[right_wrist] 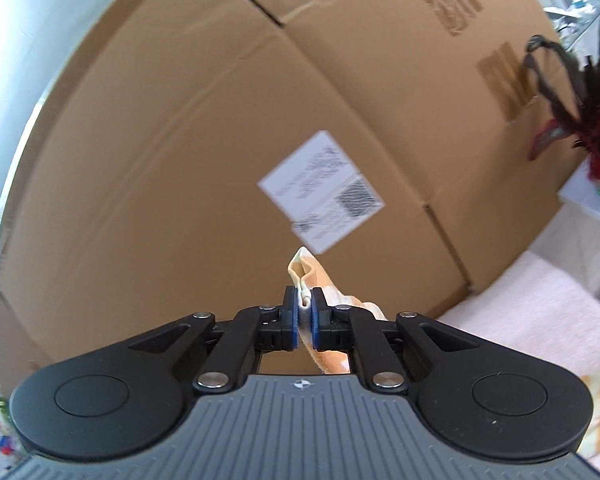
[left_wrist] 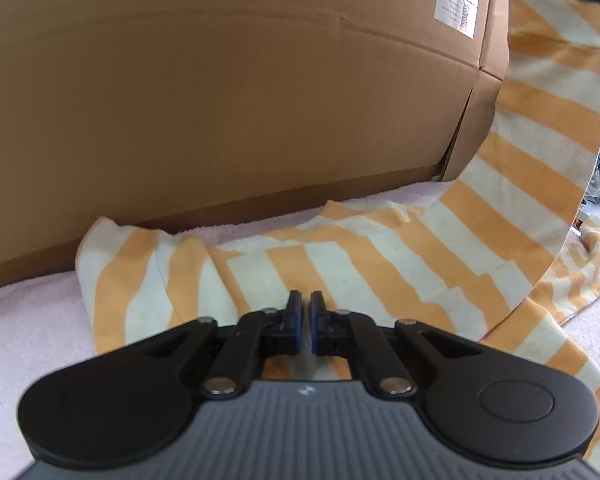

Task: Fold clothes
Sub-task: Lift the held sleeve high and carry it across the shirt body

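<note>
Over on the left, the left gripper hovers low over the striped garment, its jaws nearly together with a thin gap and no cloth between them. The orange-and-cream fabric lies partly spread on the pale towel-like surface, just in front of a big cardboard box, one end bunched at the left. Moving right, a long stretch of that cloth sweeps up off the surface toward the top right corner. There the right gripper has its jaws clamped on a small pinch of the garment's edge, held high in front of the box's label. The risk, it seems: that bite is thin, so the hanging weight could pull it free, and the lifted cloth may twist or drag the flat part askew.
</note>
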A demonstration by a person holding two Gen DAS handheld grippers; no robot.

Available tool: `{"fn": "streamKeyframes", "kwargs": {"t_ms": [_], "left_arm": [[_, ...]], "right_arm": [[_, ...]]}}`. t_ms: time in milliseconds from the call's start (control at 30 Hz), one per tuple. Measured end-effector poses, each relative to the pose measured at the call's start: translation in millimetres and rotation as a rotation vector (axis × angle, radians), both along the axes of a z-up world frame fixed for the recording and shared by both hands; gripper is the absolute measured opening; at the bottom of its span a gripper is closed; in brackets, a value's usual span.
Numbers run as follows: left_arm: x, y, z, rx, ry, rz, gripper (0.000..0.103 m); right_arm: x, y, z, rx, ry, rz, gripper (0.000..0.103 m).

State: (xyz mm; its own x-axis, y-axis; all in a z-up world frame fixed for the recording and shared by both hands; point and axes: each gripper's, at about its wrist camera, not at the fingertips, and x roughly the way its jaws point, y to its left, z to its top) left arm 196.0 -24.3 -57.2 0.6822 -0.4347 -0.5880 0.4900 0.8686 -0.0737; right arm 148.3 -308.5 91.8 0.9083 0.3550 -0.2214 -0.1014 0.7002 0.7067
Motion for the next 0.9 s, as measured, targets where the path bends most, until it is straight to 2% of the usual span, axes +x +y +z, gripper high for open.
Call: {"fn": "streamKeyframes", "kwargs": {"t_ms": [133,200,300,633,800,900], "left_arm": [[3,2,12,0.084,-0.017,-0.019,0.003],[5,8,16,0.099,-0.03,-0.011,0.004],[9,25,13,0.059,-0.019,0.016,0.006],[5,41,3,0.042,-0.022,0.022,0.01],[4,51,5,0.057,-0.028,0.04,0.01],[1,57,7,0.026,-0.034,0.034,0.01]], "right_arm": [[-10,18,17,0.063,-0.057,0.11,0.007],[-16,28,23,0.088,-0.087,0.167,0.007],[-23,44,29,0.131,-0.119,0.243,0.007],[-23,86,26,0.294,-0.155,0.426,0.007],[-24,104,16,0.377,-0.142,0.513,0.007],[-26,115,10,0.416,-0.13,0.552,0.007]]}}
